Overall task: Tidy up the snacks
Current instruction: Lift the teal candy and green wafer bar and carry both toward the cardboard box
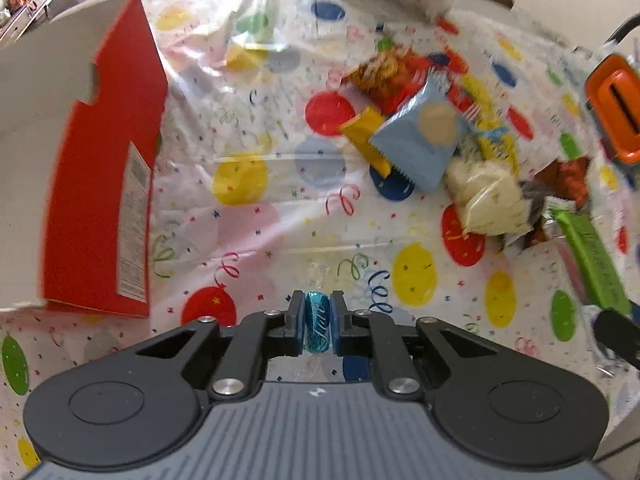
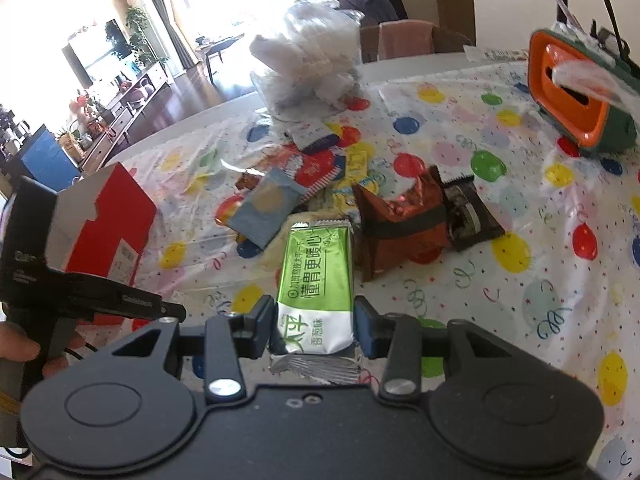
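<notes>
My left gripper (image 1: pixel 317 322) is shut on a small blue foil candy (image 1: pixel 317 325) and holds it above the tablecloth, to the right of the open red box (image 1: pixel 100 184). My right gripper (image 2: pixel 315 322) has its jaws on both sides of a green and white snack packet (image 2: pixel 318 280); they look closed on its sides. The same packet shows at the right edge of the left wrist view (image 1: pixel 592 260). A pile of snacks lies in the middle: a light blue packet (image 1: pixel 420 136), a yellow packet (image 1: pixel 366 136), a cream bag (image 1: pixel 486 196), an orange-brown pouch (image 2: pixel 400 224).
An orange and green tissue holder (image 2: pixel 572 96) stands at the back right. A crumpled clear plastic bag (image 2: pixel 308 68) sits at the table's far edge. The red box (image 2: pixel 104 224) is at the left. The balloon-print tablecloth (image 1: pixel 260 208) covers the table.
</notes>
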Motion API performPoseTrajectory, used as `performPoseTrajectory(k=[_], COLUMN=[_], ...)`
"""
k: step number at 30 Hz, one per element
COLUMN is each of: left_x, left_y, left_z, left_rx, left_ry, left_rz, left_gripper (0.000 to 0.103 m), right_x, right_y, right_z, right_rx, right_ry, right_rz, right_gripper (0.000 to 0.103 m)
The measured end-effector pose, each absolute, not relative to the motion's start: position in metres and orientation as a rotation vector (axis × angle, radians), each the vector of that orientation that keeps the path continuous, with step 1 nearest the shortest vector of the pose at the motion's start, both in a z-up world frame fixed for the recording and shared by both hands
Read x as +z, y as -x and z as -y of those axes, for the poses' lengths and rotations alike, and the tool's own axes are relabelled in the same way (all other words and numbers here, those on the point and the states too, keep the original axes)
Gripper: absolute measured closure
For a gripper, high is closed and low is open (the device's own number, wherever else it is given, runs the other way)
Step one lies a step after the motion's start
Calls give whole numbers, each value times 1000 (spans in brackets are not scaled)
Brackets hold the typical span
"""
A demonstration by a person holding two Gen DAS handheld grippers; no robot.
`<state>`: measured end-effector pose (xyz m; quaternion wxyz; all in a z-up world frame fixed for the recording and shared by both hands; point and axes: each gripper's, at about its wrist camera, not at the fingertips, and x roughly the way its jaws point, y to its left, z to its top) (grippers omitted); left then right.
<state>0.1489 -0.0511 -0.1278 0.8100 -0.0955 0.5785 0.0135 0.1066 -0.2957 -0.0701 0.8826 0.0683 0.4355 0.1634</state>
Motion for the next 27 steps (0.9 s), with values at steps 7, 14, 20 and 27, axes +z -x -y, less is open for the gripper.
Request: performPoseTrajectory(k=[7, 14, 20, 27], left_x=[-79, -39, -21, -17], left_y=[-134, -120, -113, -112], left_z=[23, -19, -67, -133], left_rx=[-26, -25, 28, 100], left_ry=[264, 283, 280, 322], left_rz=[-1167, -1091, -1041, -1044], left_gripper=[91, 91, 91, 91], right_x=[-47, -26, -13, -8], right_y=[-103, -100, -103, -117], right_z=[269, 223, 168, 95], right_rx=[365, 426, 504, 603], right_ry=[-114, -67, 5, 60], right_rz=[-861, -814, -770, -750], right_gripper=[61, 61, 61, 61])
